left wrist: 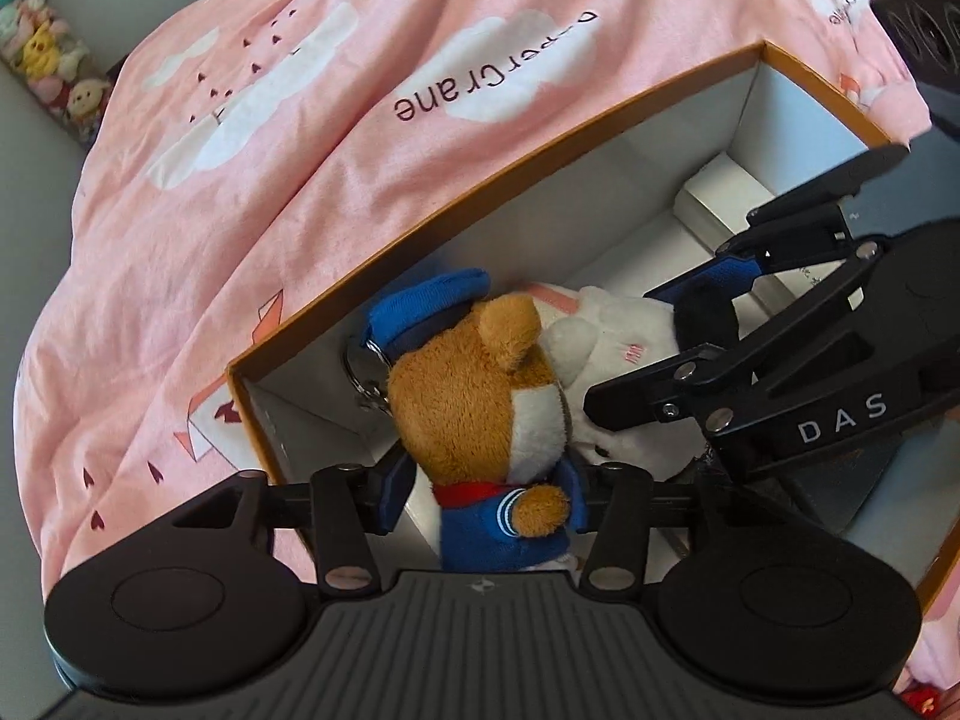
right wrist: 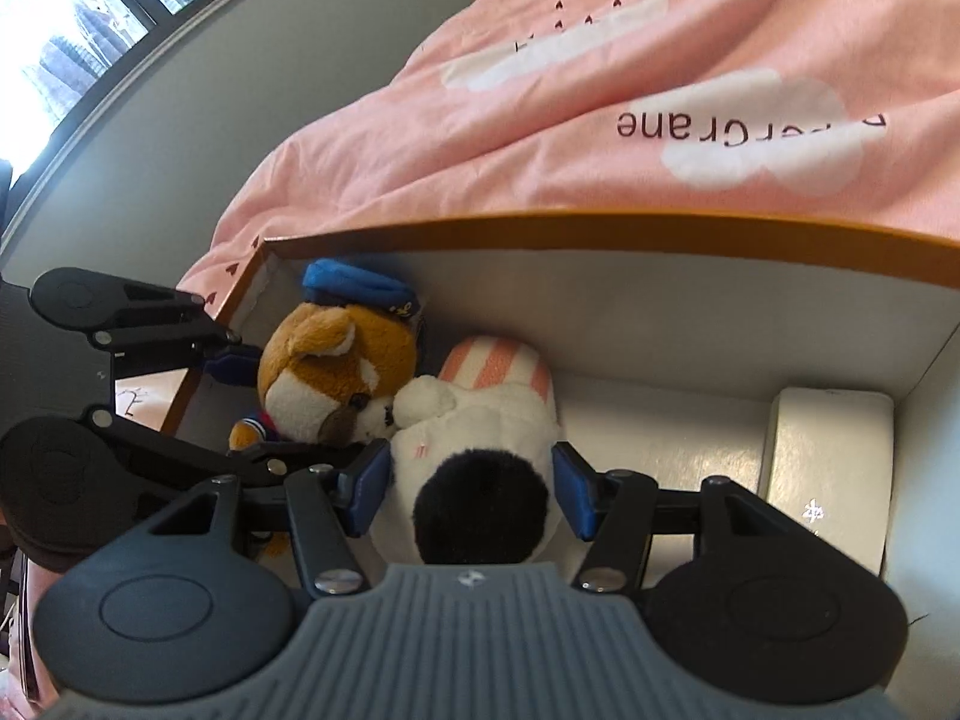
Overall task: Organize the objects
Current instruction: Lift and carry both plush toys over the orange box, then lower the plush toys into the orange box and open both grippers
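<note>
A brown bear plush [left wrist: 468, 396] in a blue sailor suit and cap lies in the left end of an orange-rimmed white box [left wrist: 480, 180]. My left gripper [left wrist: 486, 495] straddles its body from above. The jaws stand open, with a gap showing beside the left pad. Beside the bear lies a white plush [right wrist: 480, 426] with a pink-striped part and a black round patch. My right gripper [right wrist: 471, 492] is shut on it, both blue pads pressing its sides. In the left wrist view the right gripper [left wrist: 642, 354] reaches in from the right.
A white case [right wrist: 828, 468] lies at the right end of the box [right wrist: 600, 228]. A pink cloud-print duvet [left wrist: 300, 150] is heaped behind the box. A row of small plush toys [left wrist: 36, 54] sits far left, and a black object [left wrist: 924, 18] is at the top right.
</note>
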The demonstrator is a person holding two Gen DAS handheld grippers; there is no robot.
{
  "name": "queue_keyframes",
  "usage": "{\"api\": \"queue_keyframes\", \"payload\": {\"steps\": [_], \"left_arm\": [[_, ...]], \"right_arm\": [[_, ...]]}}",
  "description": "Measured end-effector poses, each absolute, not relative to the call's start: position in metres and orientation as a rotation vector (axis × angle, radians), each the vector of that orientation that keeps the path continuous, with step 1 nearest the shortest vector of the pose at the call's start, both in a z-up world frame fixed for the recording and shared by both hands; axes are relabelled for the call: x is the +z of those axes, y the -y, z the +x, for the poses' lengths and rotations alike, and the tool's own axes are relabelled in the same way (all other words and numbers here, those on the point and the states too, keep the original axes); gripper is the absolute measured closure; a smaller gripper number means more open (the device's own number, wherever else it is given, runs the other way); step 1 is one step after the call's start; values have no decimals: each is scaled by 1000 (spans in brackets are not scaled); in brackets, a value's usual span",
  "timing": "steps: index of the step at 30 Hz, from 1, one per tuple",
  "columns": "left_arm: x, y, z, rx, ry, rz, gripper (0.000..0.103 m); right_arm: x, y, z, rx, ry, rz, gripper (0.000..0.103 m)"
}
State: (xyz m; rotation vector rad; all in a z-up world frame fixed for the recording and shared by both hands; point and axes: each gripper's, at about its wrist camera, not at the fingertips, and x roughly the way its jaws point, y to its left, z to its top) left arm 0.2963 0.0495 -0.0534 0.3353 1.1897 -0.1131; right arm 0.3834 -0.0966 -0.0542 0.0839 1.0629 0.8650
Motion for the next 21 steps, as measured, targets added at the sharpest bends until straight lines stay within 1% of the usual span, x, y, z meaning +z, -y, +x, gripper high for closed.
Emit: {"api": "queue_keyframes", "payload": {"steps": [3, 4, 7, 9, 10, 11, 15, 17, 19, 20, 21], "left_arm": [[-52, -50, 294, -120, -1181, 345, 39], [-51, -51, 292, -126, -1175, 345, 36], [-51, -53, 290, -126, -1163, 351, 37], [-49, -54, 290, -119, -1156, 337, 41], [-48, -54, 291, -115, -1153, 329, 44], [-48, -54, 290, -113, -1149, 320, 45], [-43, -56, 286, -104, -1136, 310, 44], [-41, -57, 284, -109, -1143, 312, 41], [-39, -59, 282, -112, -1142, 295, 41], [-37, -62, 282, -105, -1136, 282, 41], [-34, -64, 281, -97, -1125, 273, 41]], "right_arm": [[-52, 96, 382, 862, -1070, 73, 41], [-52, 97, 382, 858, -1078, 77, 41], [-53, 99, 382, 860, -1094, 81, 39], [-52, 100, 382, 861, -1101, 75, 38], [-51, 101, 381, 860, -1101, 71, 38], [-50, 101, 380, 859, -1101, 66, 38], [-44, 105, 375, 864, -1097, 39, 36], [-42, 107, 372, 870, -1092, 24, 36], [-41, 108, 370, 871, -1085, 3, 37], [-41, 107, 369, 870, -1084, -11, 43], [-42, 106, 368, 871, -1083, -22, 44]]}}
